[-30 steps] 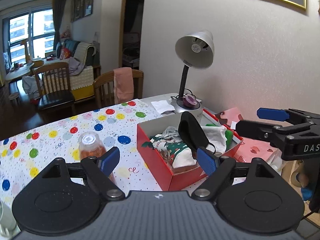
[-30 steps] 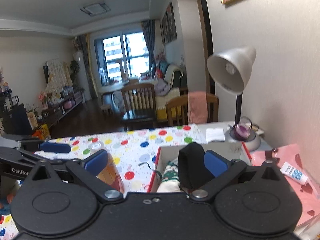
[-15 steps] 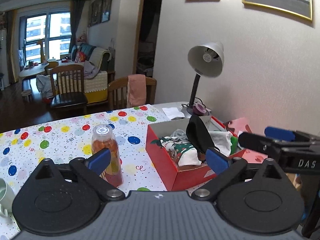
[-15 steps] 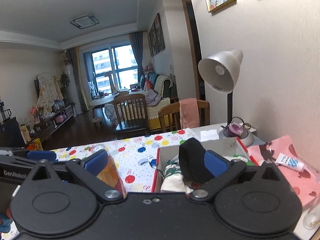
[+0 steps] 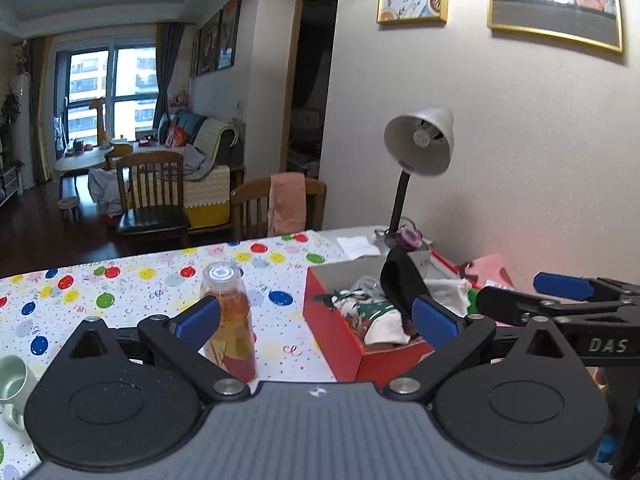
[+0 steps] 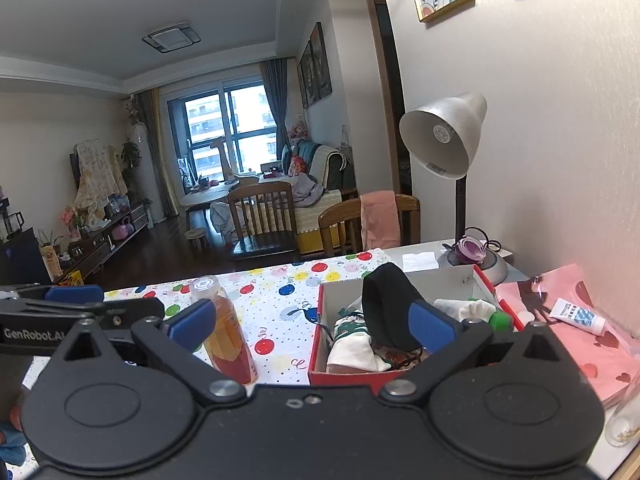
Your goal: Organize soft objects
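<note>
A: Nearest, the left gripper, blue-padded fingers spread wide, gripping nothing, raised above the polka-dot tablecloth

B: Same for the right gripper: fingers wide apart, nothing between them, held in the air short of the box

A: Just past the left gripper's fingers, a clear plastic bottle of orange drink, upright on the cloth. Pale green mug at the near left edge

B: Right of the bottle, the red cardboard box with pale lining, open-topped. Inside: a white sock with green Christmas print near the front, a black cloth piece standing up above the rim, white fabric behind, a bit of green beside it

A: Right of the box, a pink heart-printed bag with a small white tube on top

B: Further back, a grey desk lamp at the wall, then a wooden chair draped in a pink towel
</note>
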Action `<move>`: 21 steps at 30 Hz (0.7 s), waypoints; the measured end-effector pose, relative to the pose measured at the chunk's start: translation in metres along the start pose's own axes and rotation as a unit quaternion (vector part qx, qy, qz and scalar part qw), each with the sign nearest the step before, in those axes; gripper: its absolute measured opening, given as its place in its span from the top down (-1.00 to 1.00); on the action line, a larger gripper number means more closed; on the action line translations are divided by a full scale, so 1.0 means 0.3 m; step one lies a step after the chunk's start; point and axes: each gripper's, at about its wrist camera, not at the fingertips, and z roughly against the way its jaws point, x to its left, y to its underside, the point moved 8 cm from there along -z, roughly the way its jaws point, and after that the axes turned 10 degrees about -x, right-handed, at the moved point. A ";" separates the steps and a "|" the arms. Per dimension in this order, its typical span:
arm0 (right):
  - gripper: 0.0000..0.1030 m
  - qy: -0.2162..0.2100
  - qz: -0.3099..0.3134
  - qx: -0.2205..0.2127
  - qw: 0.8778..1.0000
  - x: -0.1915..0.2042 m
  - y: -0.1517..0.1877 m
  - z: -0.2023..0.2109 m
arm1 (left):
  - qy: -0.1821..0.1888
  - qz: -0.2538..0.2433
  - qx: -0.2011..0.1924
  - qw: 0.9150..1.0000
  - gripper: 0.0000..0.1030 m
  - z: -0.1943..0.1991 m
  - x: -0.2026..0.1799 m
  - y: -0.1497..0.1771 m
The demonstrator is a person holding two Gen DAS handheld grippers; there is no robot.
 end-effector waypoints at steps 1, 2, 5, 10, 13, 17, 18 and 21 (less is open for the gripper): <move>-1.00 0.001 0.000 -0.001 1.000 0.001 -0.001 0.002 | 0.002 0.001 -0.004 1.000 -0.99 0.006 -0.002 -0.002; -1.00 0.001 -0.001 -0.003 1.000 0.001 -0.003 0.003 | 0.003 0.000 -0.006 1.000 -0.99 0.011 -0.004 -0.005; -1.00 0.000 -0.001 -0.003 1.000 0.003 -0.005 0.002 | -0.003 -0.006 -0.010 1.000 -0.99 0.019 -0.003 -0.008; -1.00 0.001 0.001 -0.002 1.000 0.005 -0.004 0.003 | 0.000 0.001 -0.010 1.000 -0.99 0.027 0.003 -0.004; -1.00 -0.001 0.000 -0.003 1.000 0.006 -0.005 0.003 | -0.003 -0.001 -0.006 1.000 -0.99 0.027 0.008 0.000; -1.00 -0.003 0.002 -0.001 1.000 0.017 -0.001 -0.003 | -0.005 0.002 -0.004 1.000 -0.99 0.028 0.020 0.004; -1.00 -0.003 0.002 0.000 1.000 0.019 0.001 -0.007 | -0.006 0.002 -0.003 1.000 -0.99 0.031 0.022 0.006; -1.00 -0.003 0.001 0.002 1.000 0.022 0.004 -0.010 | -0.006 0.006 0.000 1.000 -0.99 0.032 0.030 0.011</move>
